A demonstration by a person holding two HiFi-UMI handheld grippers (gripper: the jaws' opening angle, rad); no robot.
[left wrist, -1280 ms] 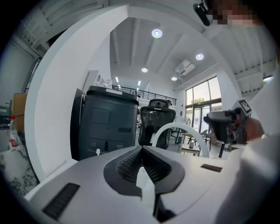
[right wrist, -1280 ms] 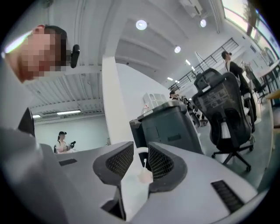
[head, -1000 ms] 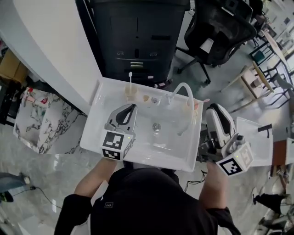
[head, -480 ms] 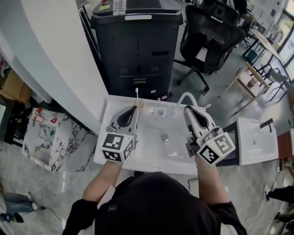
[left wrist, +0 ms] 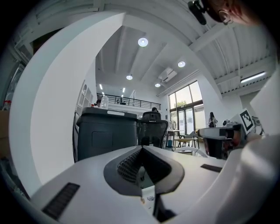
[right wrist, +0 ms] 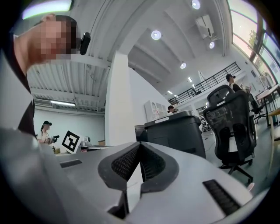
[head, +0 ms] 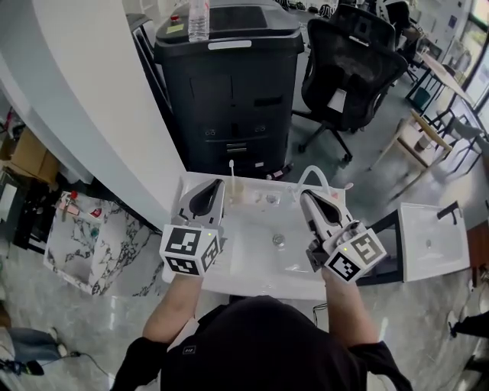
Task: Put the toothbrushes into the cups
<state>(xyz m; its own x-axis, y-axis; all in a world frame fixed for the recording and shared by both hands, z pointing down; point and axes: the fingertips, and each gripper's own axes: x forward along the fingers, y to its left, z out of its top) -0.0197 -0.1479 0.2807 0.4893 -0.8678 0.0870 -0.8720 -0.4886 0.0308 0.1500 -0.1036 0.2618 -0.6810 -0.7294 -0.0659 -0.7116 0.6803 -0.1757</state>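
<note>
A white sink [head: 252,279] lies below me with a curved white faucet [head: 315,169] on its back rim. A white toothbrush [head: 231,169] stands upright in a pale cup [head: 236,192] at the back left of the rim. My left gripper [head: 220,182] hovers just left of that cup, shut and empty; the left gripper view shows its jaws [left wrist: 141,148] meeting with nothing between them. My right gripper [head: 304,195] hangs over the sink's right side beside the faucet. Its jaws [right wrist: 139,144] have just been closing and now meet with nothing between them. A pink tip [head: 348,185] peeks out past the faucet.
A black cabinet [head: 229,84] with a bottle [head: 199,19] on top stands right behind the sink. A black office chair [head: 351,61] is behind to the right. A curved white wall [head: 84,99] runs along the left. A second white basin [head: 428,240] sits to the right.
My right gripper has moved from beside the sink's right edge to over the basin near the faucet. The left gripper has risen a little by the cup.
</note>
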